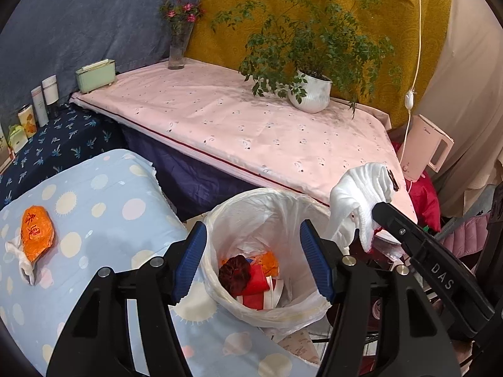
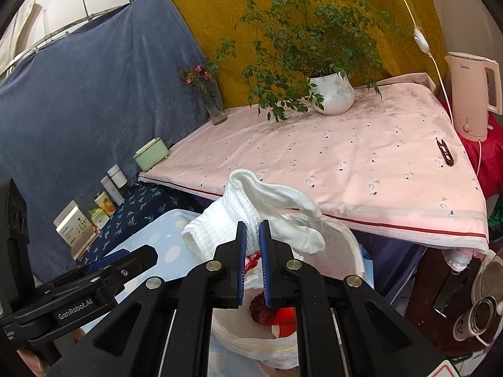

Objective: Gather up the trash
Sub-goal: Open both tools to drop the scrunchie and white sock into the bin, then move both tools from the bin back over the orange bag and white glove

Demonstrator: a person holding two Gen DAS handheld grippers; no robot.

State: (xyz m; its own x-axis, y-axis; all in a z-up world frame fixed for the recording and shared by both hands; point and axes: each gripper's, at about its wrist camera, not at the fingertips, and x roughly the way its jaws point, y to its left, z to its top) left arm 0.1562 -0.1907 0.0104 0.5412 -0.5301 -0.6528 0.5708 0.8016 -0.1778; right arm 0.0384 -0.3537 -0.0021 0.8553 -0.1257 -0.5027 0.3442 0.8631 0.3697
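Right wrist view: right gripper (image 2: 252,245) clamping white cloth (image 2: 251,207) above bin (image 1: 267,282), left gripper (image 1: 253,260) wide, pink-covered table (image 2: 345,163) behind.

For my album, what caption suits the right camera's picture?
Right gripper holds a white cloth above the lined trash bin.

- "DAS" stands in white letters on the black arm of the right claw (image 1: 382,207), seen from the left wrist view.
- "GenRobot.AI" stands in white on the black arm of the left claw (image 2: 122,259), seen from the right wrist view.
- "Midea" is printed small near the top of the pink kettle (image 2: 471,94).
- The orange wrapper (image 1: 37,234) carries red characters, which I cannot read.
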